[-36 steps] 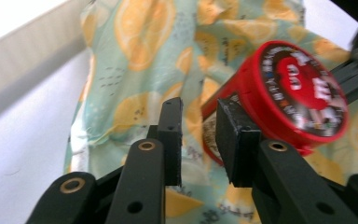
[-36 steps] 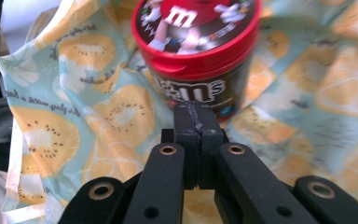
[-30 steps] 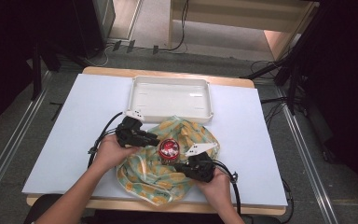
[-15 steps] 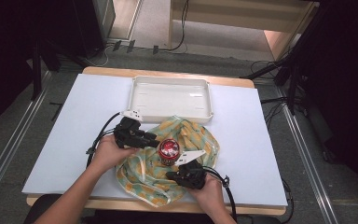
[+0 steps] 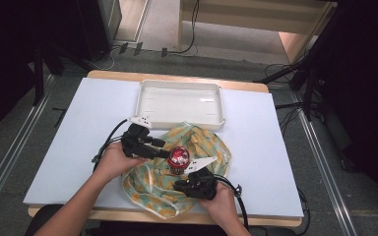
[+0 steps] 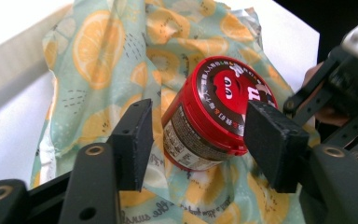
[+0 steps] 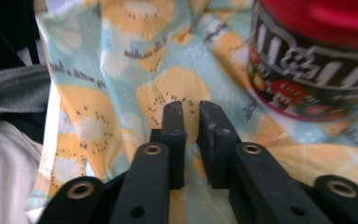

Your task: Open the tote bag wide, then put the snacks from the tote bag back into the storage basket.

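Observation:
A red-lidded candy jar (image 5: 179,158) stands tilted on a cloth printed with orange slices (image 5: 202,142). My left gripper (image 5: 163,149) reaches in from the left. Its jaws have just been opening and now flank the jar (image 6: 214,107); a gap shows at the left pad (image 6: 135,140), so the left gripper (image 6: 200,112) is open. My right gripper (image 5: 179,186) lies low on the cloth in front of the jar. Its jaws have just been opening; the right gripper (image 7: 190,109) shows a narrow gap with only cloth (image 7: 121,60) beyond it. The jar (image 7: 317,51) sits up and to the right.
A white tray (image 5: 142,98) sits empty at the back of the white table (image 5: 78,128), just behind the cloth. The person's forearms come in from the front edge. A grey sleeve (image 7: 9,93) lies left of the cloth in the right gripper view.
The left jaws have spread apart beside the jar. The right gripper has shifted slightly toward the front edge and its jaws have parted a little.

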### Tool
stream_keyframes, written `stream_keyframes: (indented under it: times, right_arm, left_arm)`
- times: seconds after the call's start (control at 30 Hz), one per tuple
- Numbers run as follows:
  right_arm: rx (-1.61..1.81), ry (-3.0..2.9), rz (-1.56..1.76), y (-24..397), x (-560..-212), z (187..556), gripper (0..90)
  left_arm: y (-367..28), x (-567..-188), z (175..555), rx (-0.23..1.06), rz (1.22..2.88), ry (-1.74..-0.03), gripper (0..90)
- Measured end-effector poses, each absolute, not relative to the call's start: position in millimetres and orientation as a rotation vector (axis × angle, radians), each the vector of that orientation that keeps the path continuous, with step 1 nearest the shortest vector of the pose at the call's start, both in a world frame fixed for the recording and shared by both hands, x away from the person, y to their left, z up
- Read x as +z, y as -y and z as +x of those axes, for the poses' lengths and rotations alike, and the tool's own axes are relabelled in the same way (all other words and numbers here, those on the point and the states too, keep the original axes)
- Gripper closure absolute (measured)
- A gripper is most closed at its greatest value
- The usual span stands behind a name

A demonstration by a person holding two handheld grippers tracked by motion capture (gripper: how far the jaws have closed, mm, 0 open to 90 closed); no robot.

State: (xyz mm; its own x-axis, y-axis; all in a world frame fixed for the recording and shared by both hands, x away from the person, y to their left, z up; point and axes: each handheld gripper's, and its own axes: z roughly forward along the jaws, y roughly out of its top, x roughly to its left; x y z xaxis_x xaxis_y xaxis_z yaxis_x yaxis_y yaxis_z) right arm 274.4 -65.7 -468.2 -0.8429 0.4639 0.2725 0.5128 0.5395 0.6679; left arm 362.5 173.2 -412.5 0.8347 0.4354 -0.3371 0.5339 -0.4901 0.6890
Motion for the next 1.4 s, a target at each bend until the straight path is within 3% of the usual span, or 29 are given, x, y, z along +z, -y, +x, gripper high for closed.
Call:
stream_keyframes:
  times: [0.23, 0.47, 0.83, 1.4]
  right_arm:
    - [-1.249, 2.728, -0.883, 79.0, -454.4, 277.1, 63.6]
    - [-1.298, 2.710, -0.887, 94.2, -445.9, 283.7, 57.2]
    - [-1.349, 2.684, -0.970, 115.0, -438.6, 291.6, 51.2]
    - [-1.408, 2.648, -1.119, 135.1, -434.4, 301.8, 48.9]
  left_arm:
    - [-174.7, -411.9, 363.9, -0.159, 2.140, -0.687, 32.8]
    - [-173.8, -412.2, 363.1, -0.152, 2.147, -0.679, 28.1]
    - [-173.6, -408.7, 360.4, -0.110, 2.144, -0.654, 28.4]
    - [-154.8, -417.2, 352.1, -0.120, 2.171, -0.600, 15.8]
